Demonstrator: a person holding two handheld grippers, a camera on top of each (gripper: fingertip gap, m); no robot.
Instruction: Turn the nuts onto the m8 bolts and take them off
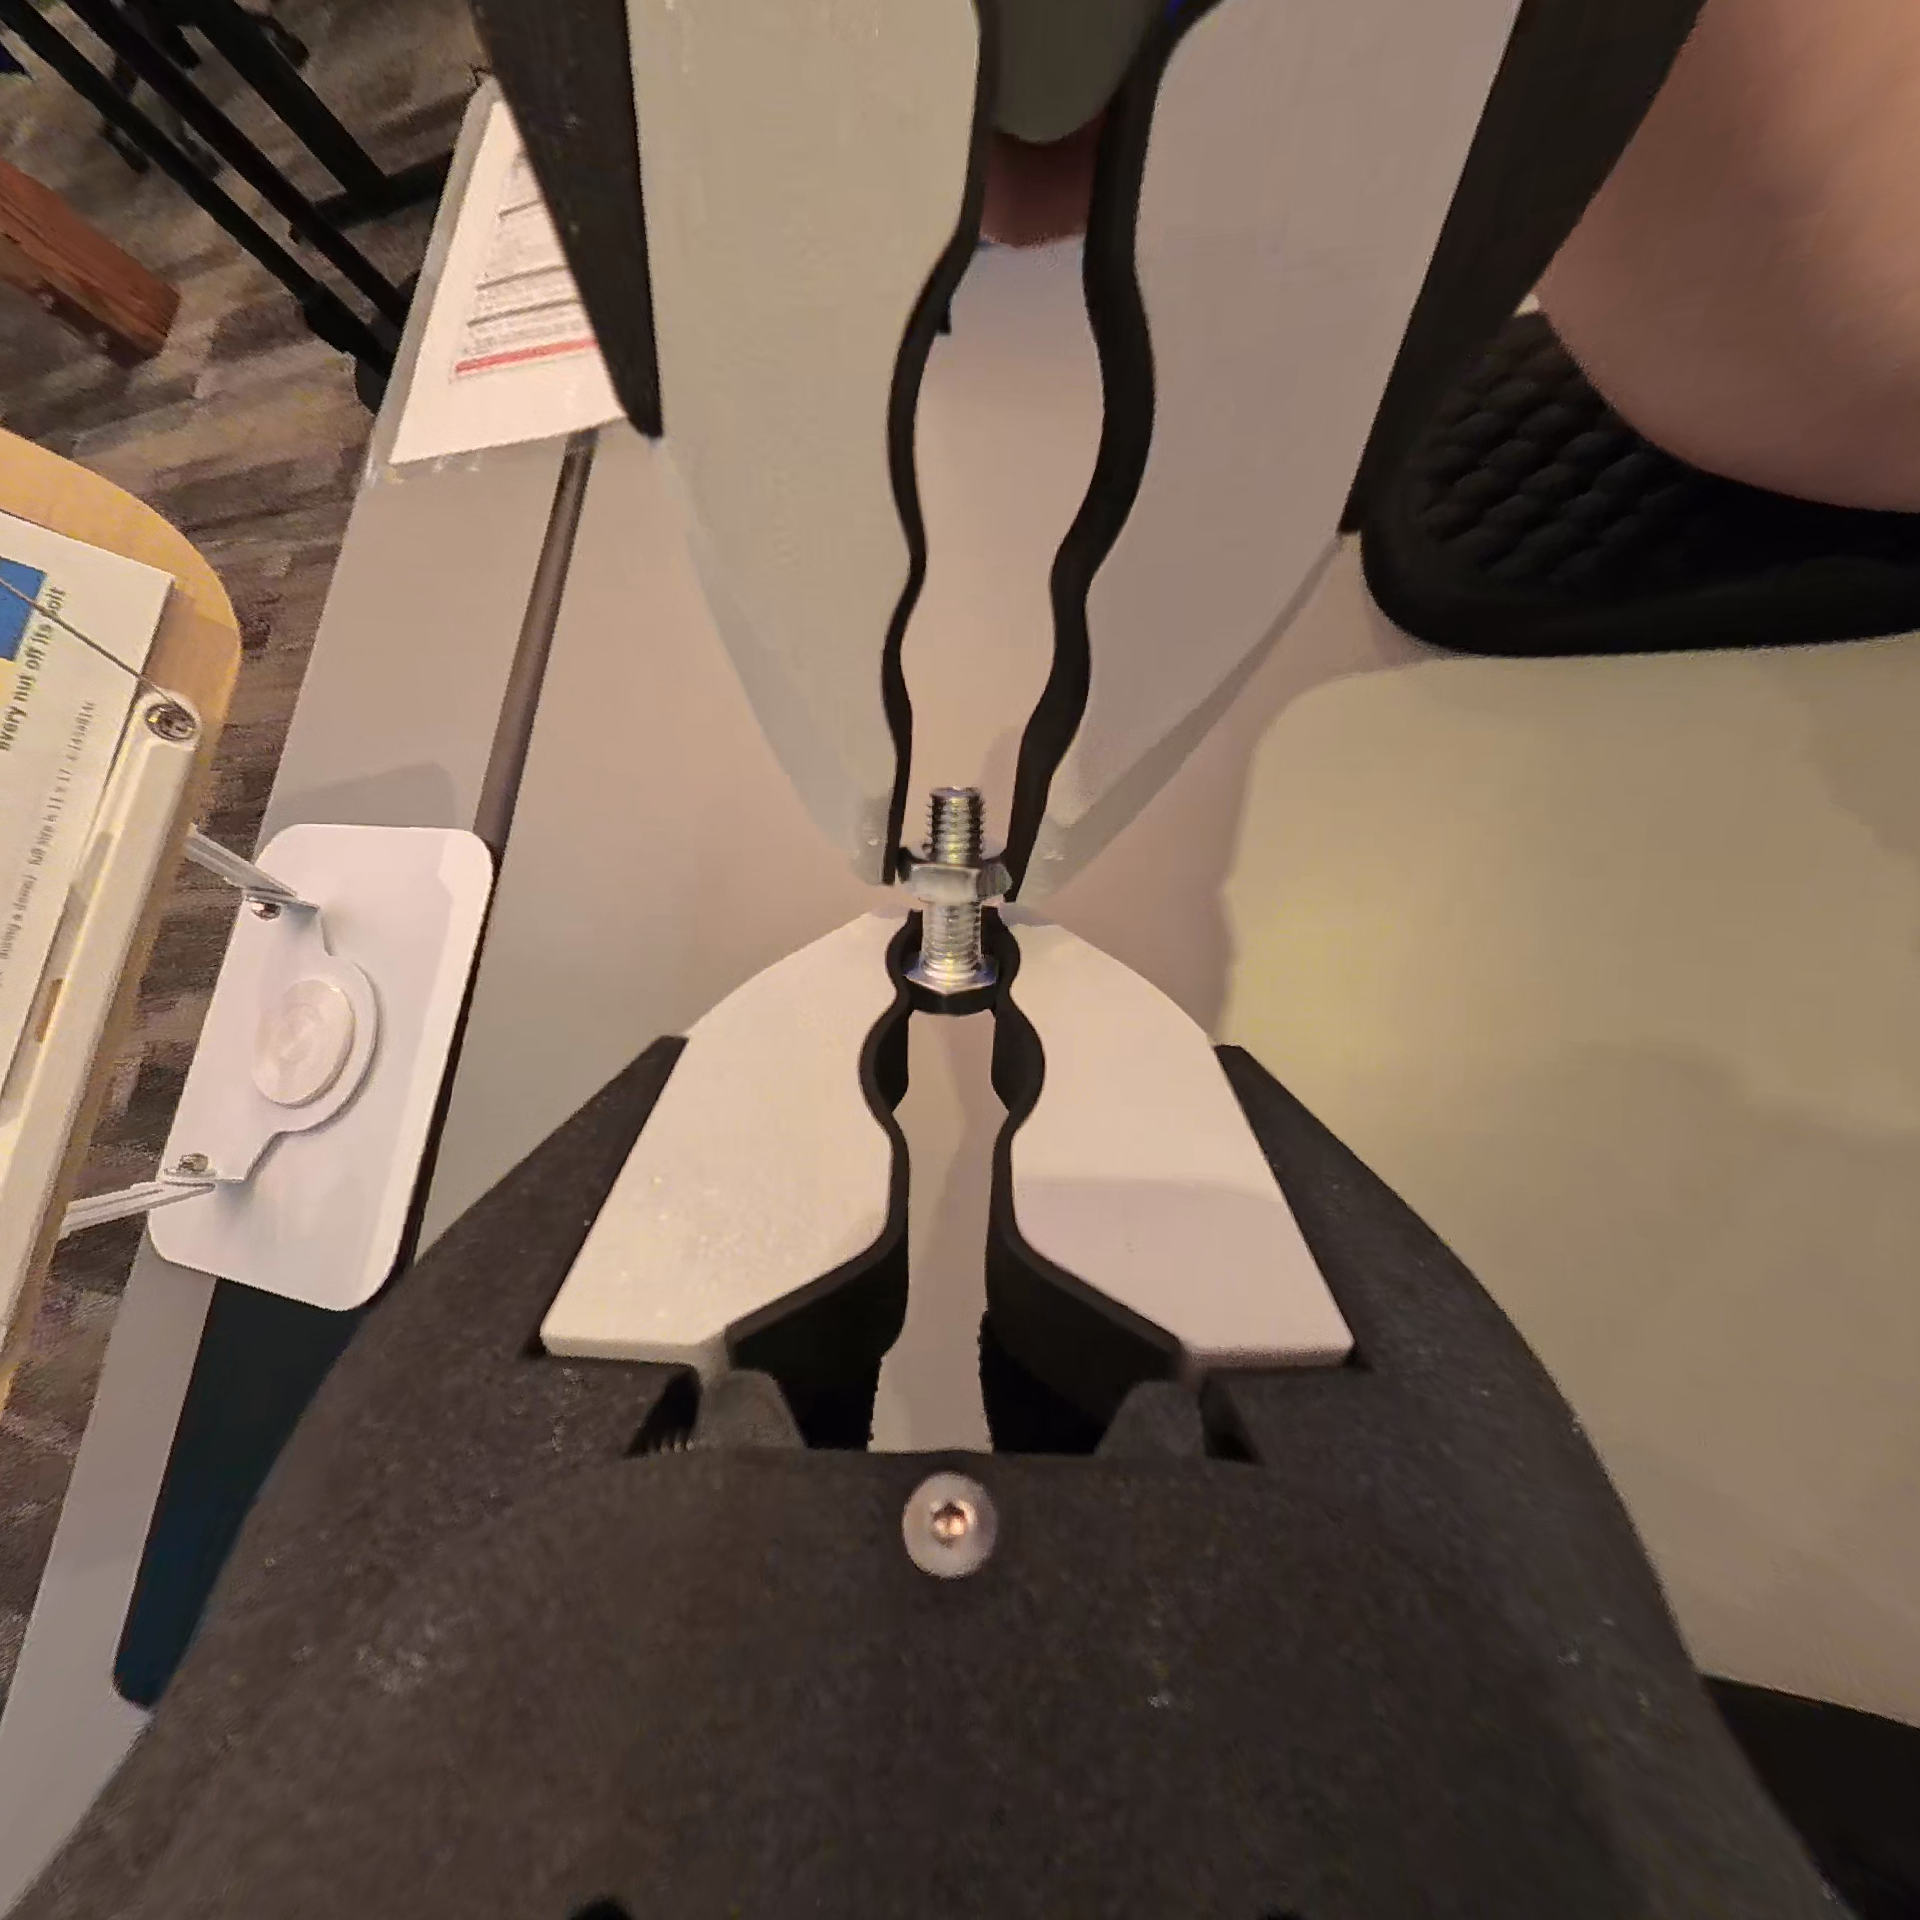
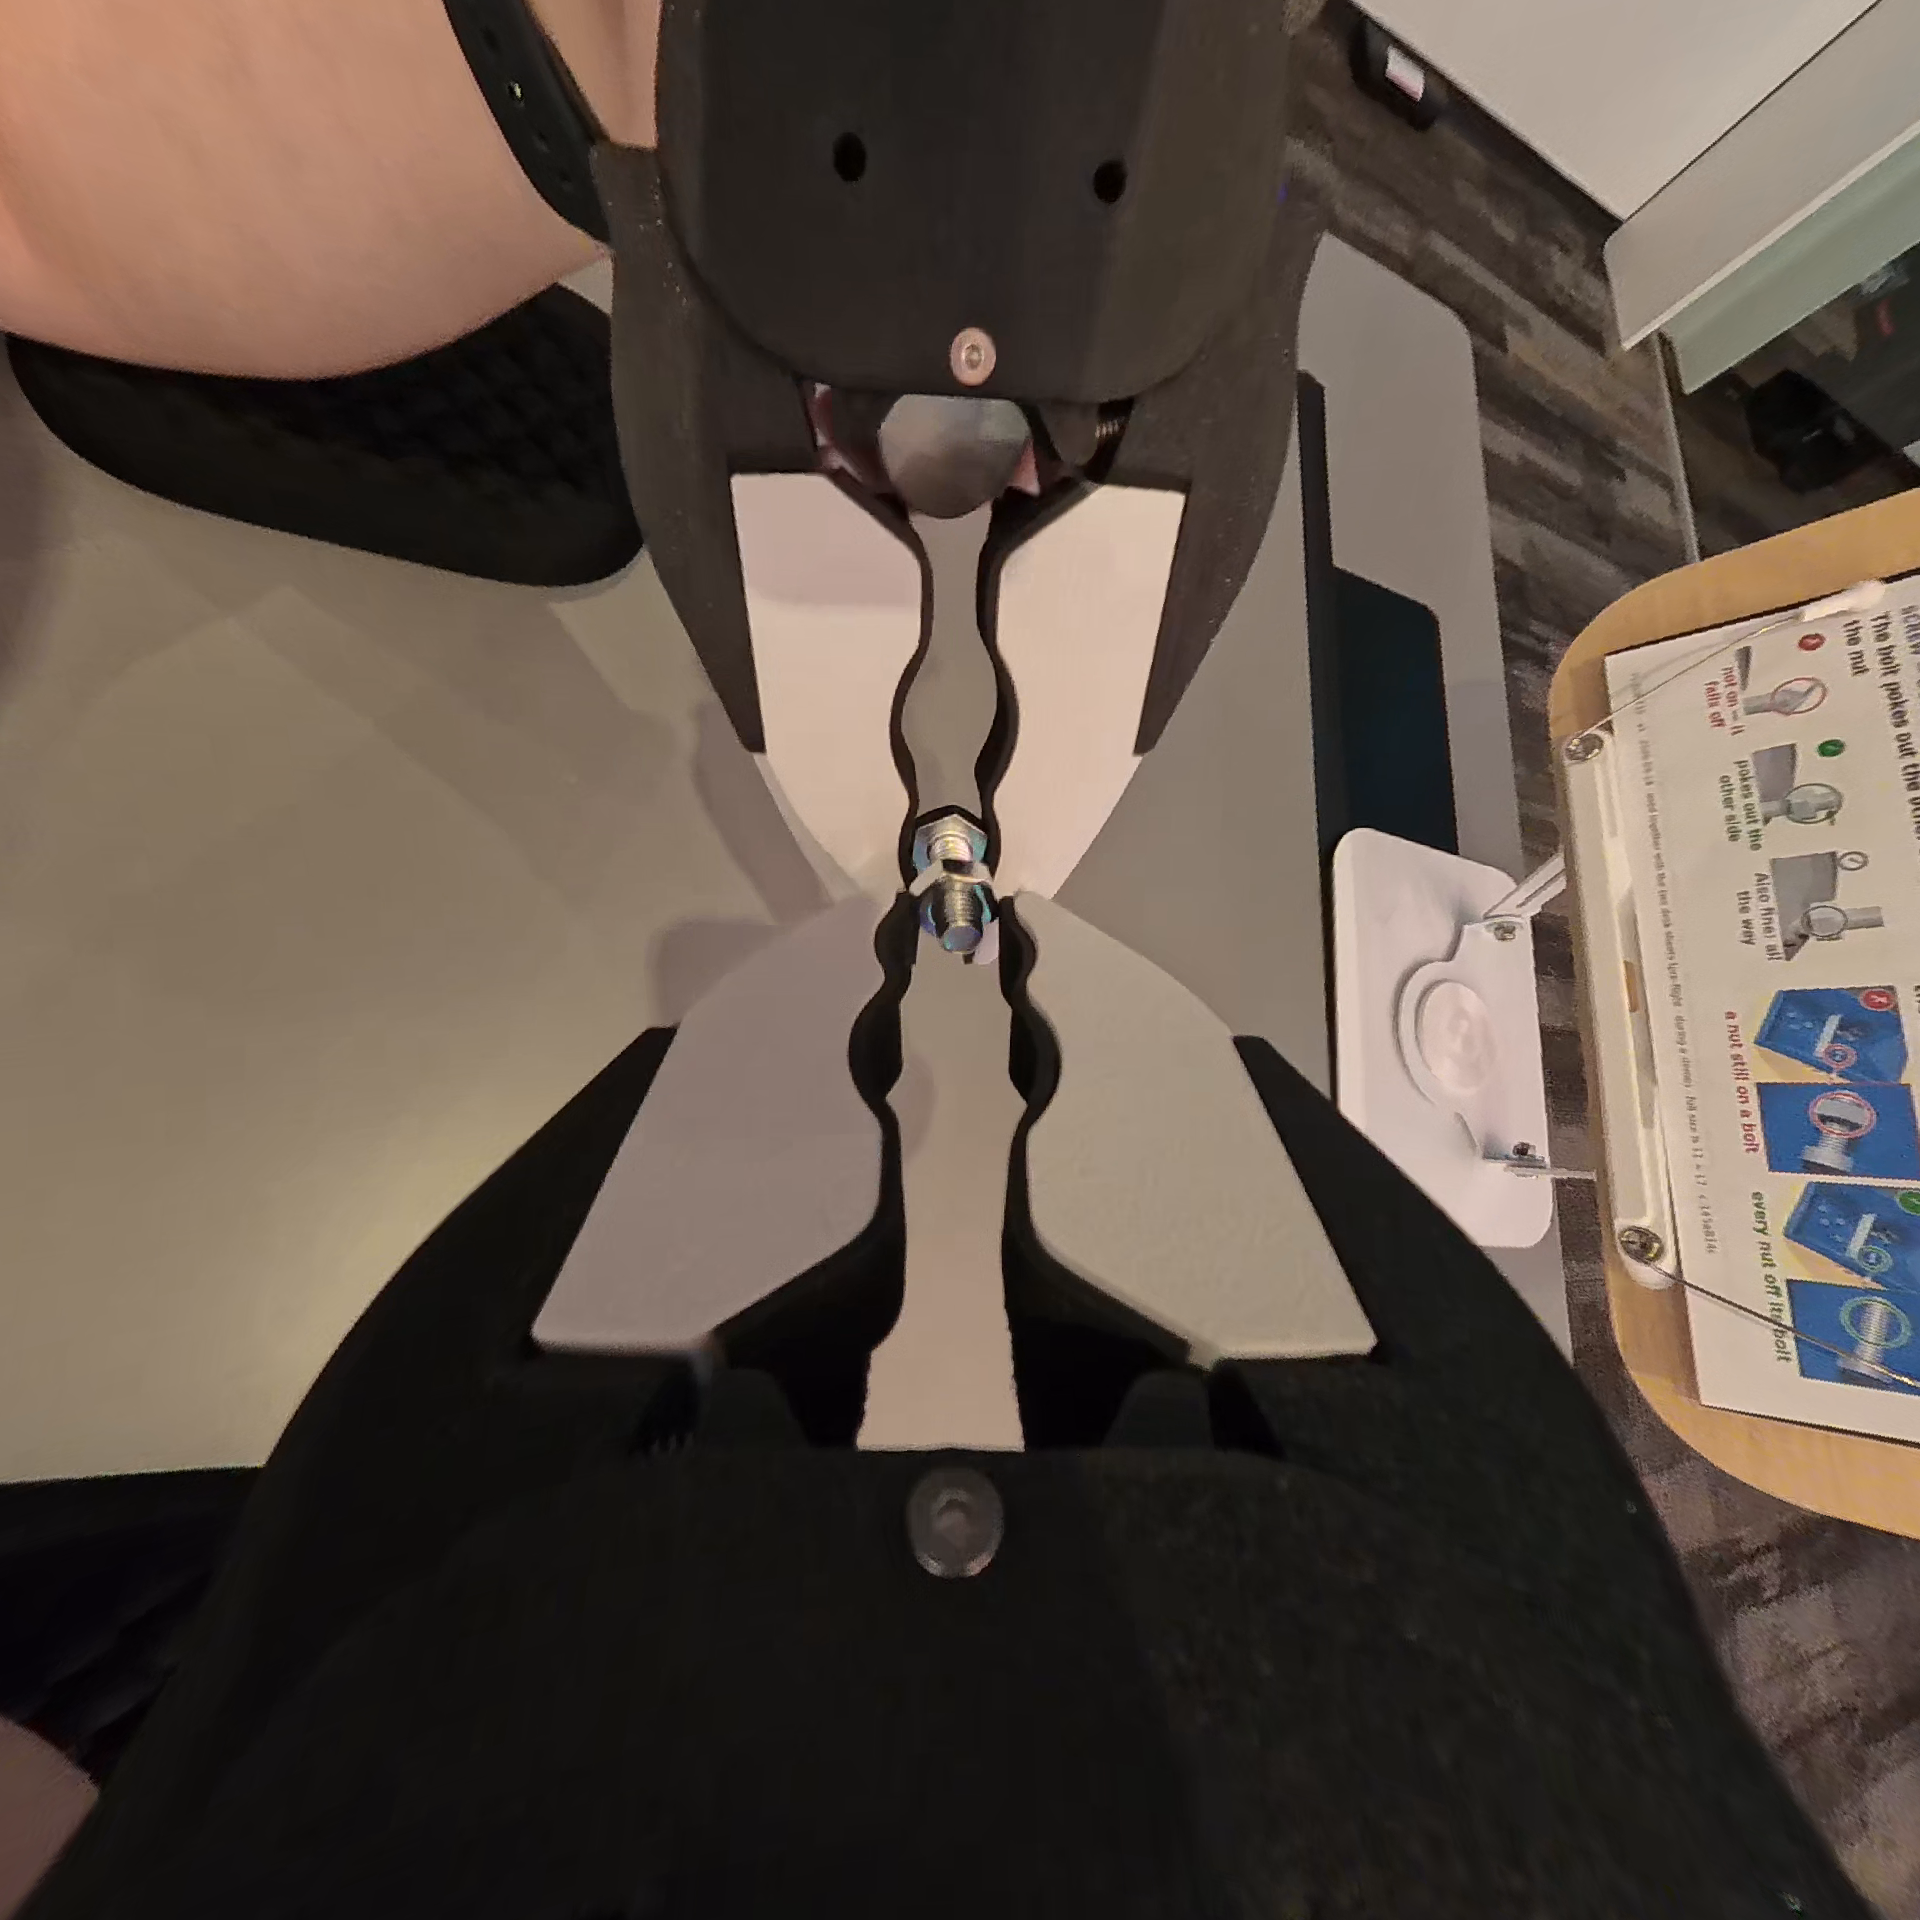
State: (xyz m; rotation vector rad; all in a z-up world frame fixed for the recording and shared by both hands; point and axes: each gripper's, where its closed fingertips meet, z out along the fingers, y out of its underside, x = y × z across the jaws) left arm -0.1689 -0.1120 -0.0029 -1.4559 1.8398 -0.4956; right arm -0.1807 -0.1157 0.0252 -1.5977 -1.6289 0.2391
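Bolt lengthwise between facing grippers

- An office-like workroom, judging by the furnishings.
- A plain pale table fills the middle of both views.
- Grey patterned carpet shows at upper left.
- A printed instruction sheet lies on a round wooden stand at the right edge.
- A black mesh chair sits at upper right.

A silver, zinc-bright M8 bolt lies lengthwise between the two facing tool tips, above the pale table. Its hex head sits at one end; a hex nut is threaded partway along, bare thread showing on both sides.
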